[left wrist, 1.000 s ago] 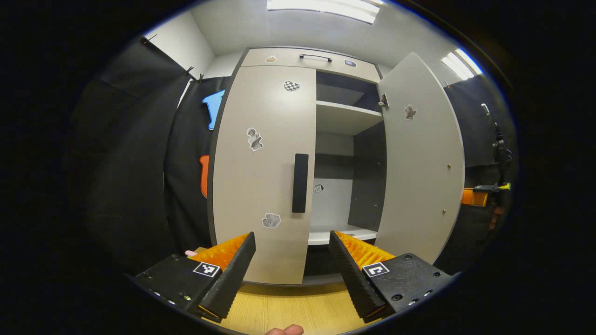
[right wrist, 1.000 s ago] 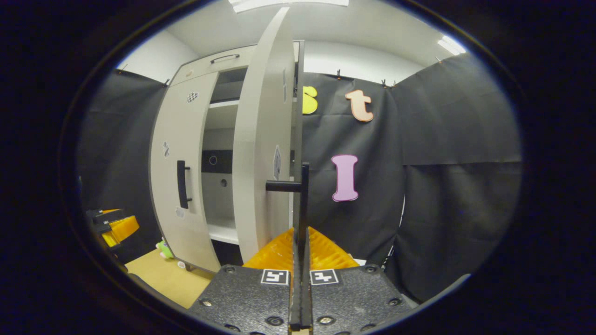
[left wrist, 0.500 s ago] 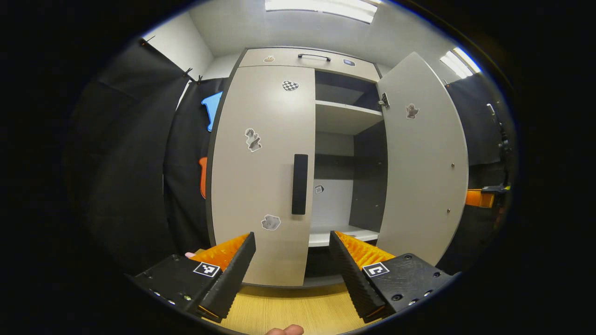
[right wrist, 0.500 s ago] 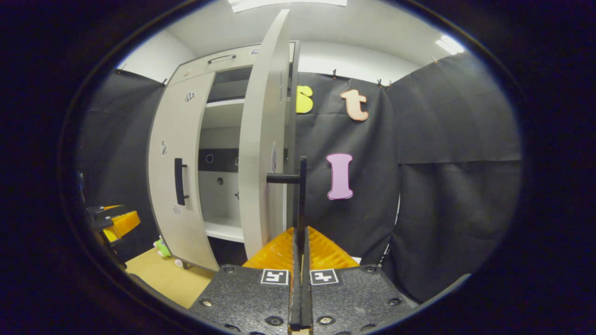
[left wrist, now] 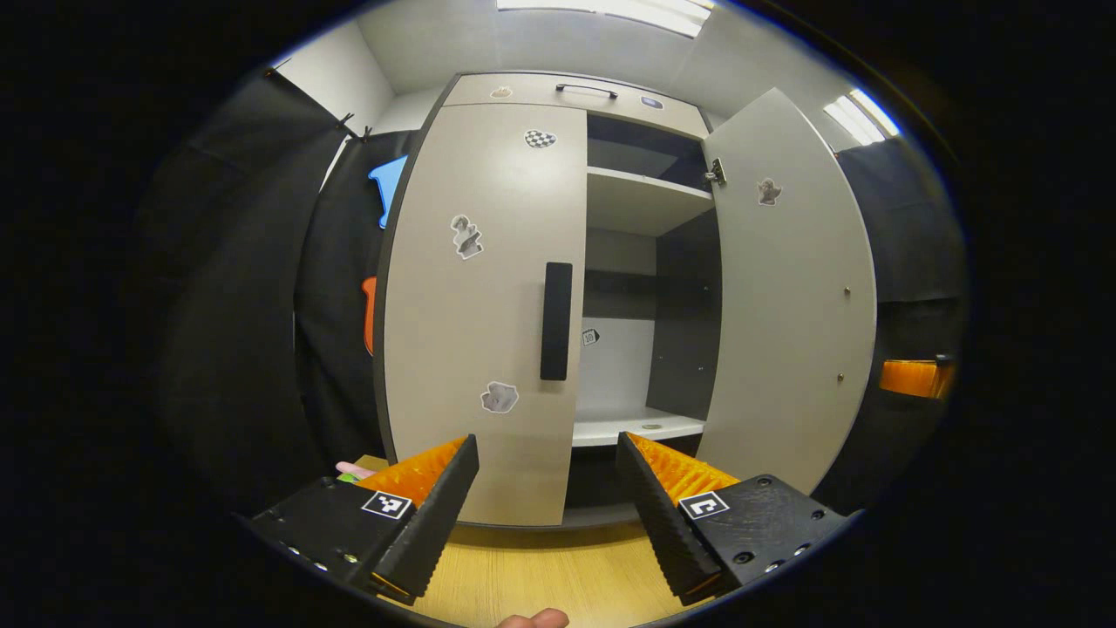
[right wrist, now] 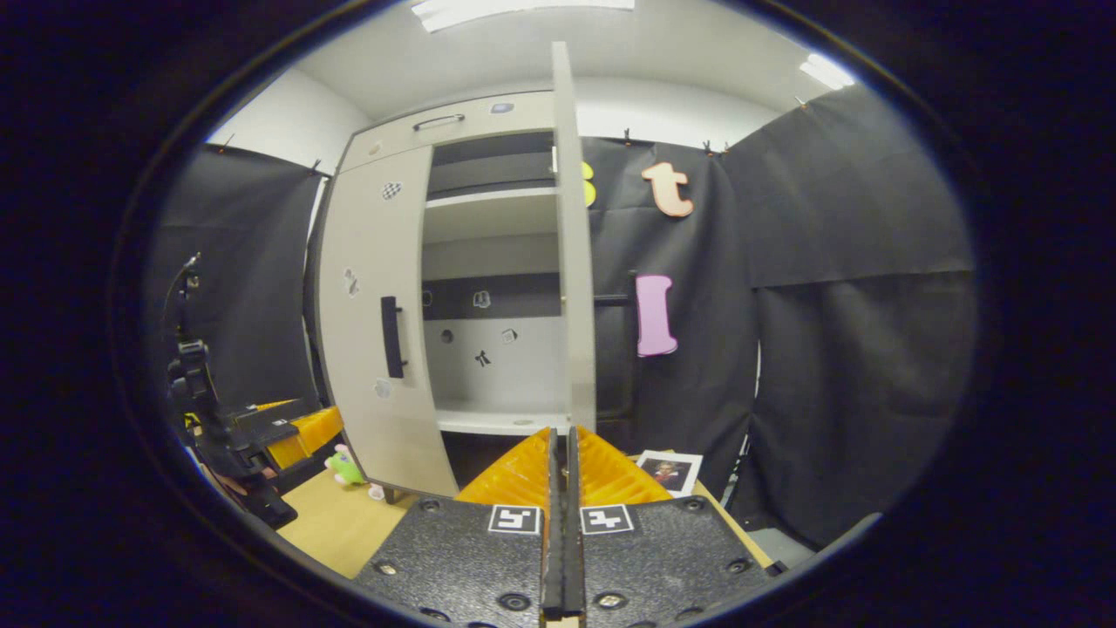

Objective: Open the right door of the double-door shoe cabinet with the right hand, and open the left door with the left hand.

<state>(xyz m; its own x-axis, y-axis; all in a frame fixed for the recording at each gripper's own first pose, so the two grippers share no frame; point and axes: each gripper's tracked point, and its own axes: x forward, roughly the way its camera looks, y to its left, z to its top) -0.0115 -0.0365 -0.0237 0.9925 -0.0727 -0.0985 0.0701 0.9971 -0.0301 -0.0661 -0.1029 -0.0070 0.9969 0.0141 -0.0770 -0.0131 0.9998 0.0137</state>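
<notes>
In the left gripper view we see the shoe cabinet (left wrist: 558, 87) on a wooden floor (left wrist: 540, 576). Its right door (left wrist: 785, 296) is swung wide, baring the shelves (left wrist: 641, 196); its left door (left wrist: 479, 305) lies flat against the frame, the dark handle (left wrist: 556, 321) untouched. The left claw (left wrist: 547, 453) is spread, near the left door and apart from it. In the right gripper view the right claw (right wrist: 562, 440) is pressed together on nothing, in front of the right door's edge (right wrist: 571, 262).
</notes>
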